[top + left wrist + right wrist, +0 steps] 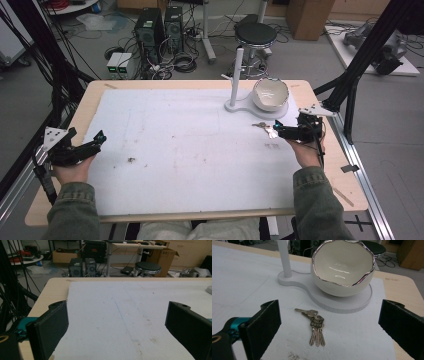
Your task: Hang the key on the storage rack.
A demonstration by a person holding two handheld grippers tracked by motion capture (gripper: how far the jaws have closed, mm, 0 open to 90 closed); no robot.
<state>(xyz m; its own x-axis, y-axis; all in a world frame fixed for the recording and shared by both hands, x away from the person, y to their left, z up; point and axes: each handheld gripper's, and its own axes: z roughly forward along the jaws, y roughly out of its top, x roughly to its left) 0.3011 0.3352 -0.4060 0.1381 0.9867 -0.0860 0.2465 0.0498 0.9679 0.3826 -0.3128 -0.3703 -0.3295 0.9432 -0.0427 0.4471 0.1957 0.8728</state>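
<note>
Right gripper jaws wide apart, straddling the bunch of keys flat on the white mat at lower centre, just in front of the egg-shaped bowl; thin keys may skid or fan out when the jaws close.

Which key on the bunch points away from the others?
The single key fanned out toward the white post; the other keys lie together, pointing back at the right claw.

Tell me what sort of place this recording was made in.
Probably a lab or workshop, not a home: two black desktop computer towers stand on the grey floor among loose tangled cables, a brown cardboard box sits nearby, and black metal frame struts flank the wooden table.
</note>
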